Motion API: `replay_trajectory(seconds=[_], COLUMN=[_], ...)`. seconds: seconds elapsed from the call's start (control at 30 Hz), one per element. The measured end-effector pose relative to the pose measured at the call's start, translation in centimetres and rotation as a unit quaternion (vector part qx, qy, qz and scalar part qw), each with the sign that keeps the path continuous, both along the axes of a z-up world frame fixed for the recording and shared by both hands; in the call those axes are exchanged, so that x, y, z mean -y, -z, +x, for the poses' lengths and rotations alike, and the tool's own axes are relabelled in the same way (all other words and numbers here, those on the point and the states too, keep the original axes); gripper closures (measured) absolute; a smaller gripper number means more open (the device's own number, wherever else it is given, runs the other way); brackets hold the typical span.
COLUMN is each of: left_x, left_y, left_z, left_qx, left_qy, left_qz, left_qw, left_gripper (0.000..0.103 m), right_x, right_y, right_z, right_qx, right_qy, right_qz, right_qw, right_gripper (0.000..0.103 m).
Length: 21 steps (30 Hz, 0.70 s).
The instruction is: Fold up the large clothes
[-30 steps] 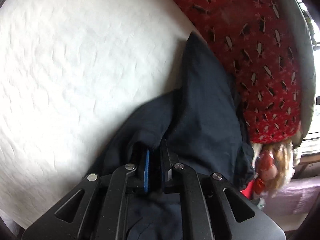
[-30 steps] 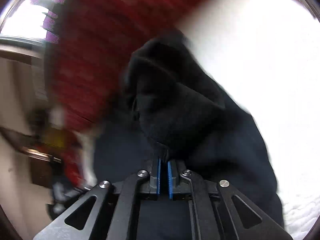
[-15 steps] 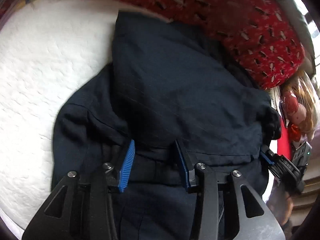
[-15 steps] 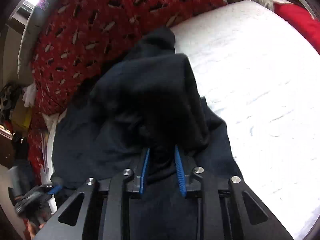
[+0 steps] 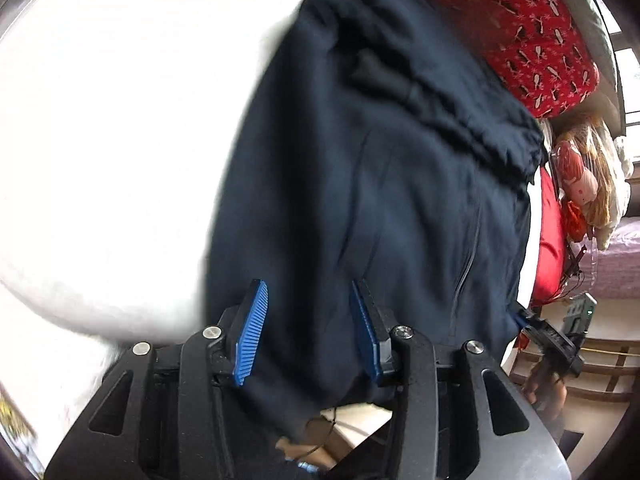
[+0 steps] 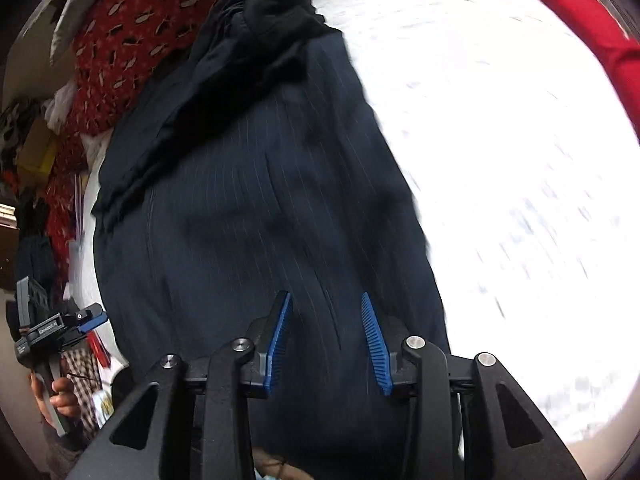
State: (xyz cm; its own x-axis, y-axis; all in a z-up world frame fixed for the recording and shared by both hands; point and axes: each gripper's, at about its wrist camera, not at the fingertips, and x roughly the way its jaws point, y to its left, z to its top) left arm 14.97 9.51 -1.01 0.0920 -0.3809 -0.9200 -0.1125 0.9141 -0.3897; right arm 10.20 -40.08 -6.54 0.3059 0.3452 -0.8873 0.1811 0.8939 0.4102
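A large dark navy pinstriped garment (image 5: 380, 184) lies spread on the white bed, folded over itself, with a gathered waistband at its far end. It also shows in the right wrist view (image 6: 256, 216). My left gripper (image 5: 307, 304) is open and empty above the garment's near edge. My right gripper (image 6: 325, 312) is open and empty above the near edge too. The right gripper also shows at the right edge of the left wrist view (image 5: 548, 334), and the left gripper, held in a hand, shows at the left of the right wrist view (image 6: 60, 328).
The white bed cover (image 5: 120, 120) spreads around the garment, also in the right wrist view (image 6: 500, 160). A red patterned blanket (image 5: 532, 40) lies along the far side. Toys and clutter (image 5: 580, 184) sit beyond the bed edge. A red cloth (image 6: 580, 20) lies at far right.
Both grippers have let go of the garment and opened wide. They have pulled back towards its near edge, and the garment now lies flat on the bed.
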Motion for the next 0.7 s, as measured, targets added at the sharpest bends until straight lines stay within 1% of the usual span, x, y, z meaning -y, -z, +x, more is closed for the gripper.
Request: replay_trajectory(seconds=[0.03,0.1,0.13,0.17,0.2,0.23,0.3,0.33,0.4,0.43,0.47,0.5,0.53,0.57,0.6,0.67,0.7], left_x=[-0.3,-1.2,-1.6,-2.0,-2.4,-2.5,-2.6,-2.5,-2.2,-2.3,-2.2,-1.7,-1.2,-0.7,-0.2,1.2,1.9], left_y=[-0.1,0.9,1.1,1.5,2.1,2.5,3.8,4.4,5.5,5.8,6.1,6.3,6.2,6.3,6.3,6.4,6.5], left_z=[-1.1,-3.1,-3.5,-4.2,-5.1,-5.4,-6.4,-6.6,-6.9,-7.0,-7.2,-7.3,-7.5,-7.6,-7.6,-7.6,-7.6], left_qx=[-0.003,-0.014,-0.018,-0.021,-0.024,-0.027,-0.041,-0.045,-0.055,-0.058,-0.061,-0.056,-0.053,-0.051,-0.049,-0.042,-0.039], left_qy=[0.001,0.0,-0.001,-0.002,-0.003,-0.003,0.005,0.009,0.016,0.017,0.02,0.031,0.044,0.055,0.064,0.082,0.093], left_qz=[0.003,0.019,0.022,0.021,0.011,0.003,-0.025,-0.037,-0.053,-0.055,-0.054,-0.044,-0.035,-0.029,-0.023,-0.006,-0.006], left_qw=[1.0,0.9997,0.9996,0.9996,0.9996,0.9996,0.9988,0.9983,0.997,0.9967,0.9964,0.997,0.997,0.9968,0.9965,0.9957,0.9949], left_gripper=[0.054,0.053,0.053,0.053,0.053,0.053,0.053,0.053,0.052,0.051,0.049,0.049,0.046,0.042,0.041,0.04,0.04], right_x=[0.6,2.1,3.3,4.2,5.4,6.0,7.2,7.8,8.1,8.0,7.3,6.7,5.9,4.3,3.9,2.9,2.5], right_y=[-0.4,-1.1,-1.3,-1.4,-1.5,-1.5,-0.9,-0.3,0.8,1.5,2.0,2.3,2.5,2.8,3.0,3.4,3.3], right_z=[-1.2,-3.5,-4.4,-4.6,-5.6,-5.8,-6.7,-7.0,-7.3,-7.4,-7.4,-7.3,-7.3,-7.2,-7.1,-7.0,-7.0], right_qx=[0.007,0.022,0.027,0.03,0.033,0.034,0.033,0.027,0.014,0.007,0.003,-0.001,-0.004,-0.007,-0.012,-0.028,-0.026], right_qy=[0.006,0.026,0.037,0.047,0.065,0.078,0.09,0.092,0.081,0.065,0.048,0.026,0.006,-0.01,-0.024,-0.048,-0.059], right_qz=[0.003,0.009,0.01,0.008,0.002,0.0,0.017,0.042,0.098,0.127,0.143,0.148,0.144,0.136,0.131,0.114,0.101], right_qw=[1.0,0.999,0.999,0.998,0.997,0.996,0.995,0.995,0.992,0.99,0.989,0.989,0.99,0.991,0.991,0.992,0.993], right_gripper=[0.066,0.063,0.058,0.052,0.048,0.043,0.041,0.041,0.04,0.04,0.04,0.04,0.04,0.039,0.039,0.039,0.039])
